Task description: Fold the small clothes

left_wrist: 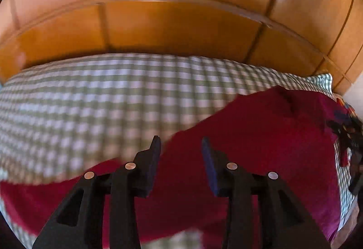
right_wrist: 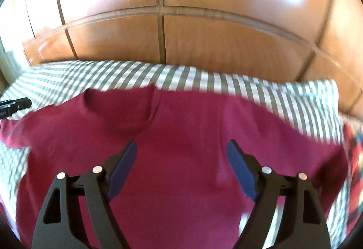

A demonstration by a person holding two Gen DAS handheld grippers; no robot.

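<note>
A dark red garment [left_wrist: 261, 135] lies spread on a green and white checked bed cover [left_wrist: 102, 94]. My left gripper [left_wrist: 181, 143] is open and empty, hovering over the garment's upper left edge. In the right wrist view the same red garment [right_wrist: 181, 135] fills the middle, with a folded sleeve part [right_wrist: 118, 110] at its upper left. My right gripper [right_wrist: 182, 147] is wide open and empty above the garment's middle. The left gripper's tip [right_wrist: 15, 105] shows at the left edge of the right wrist view. Both views are motion-blurred.
A wooden wardrobe [right_wrist: 204, 33] with panelled doors stands right behind the bed. Other patterned clothes [left_wrist: 349, 126] lie at the right edge of the bed cover [right_wrist: 295, 99]; they also show in the right wrist view [right_wrist: 356, 158].
</note>
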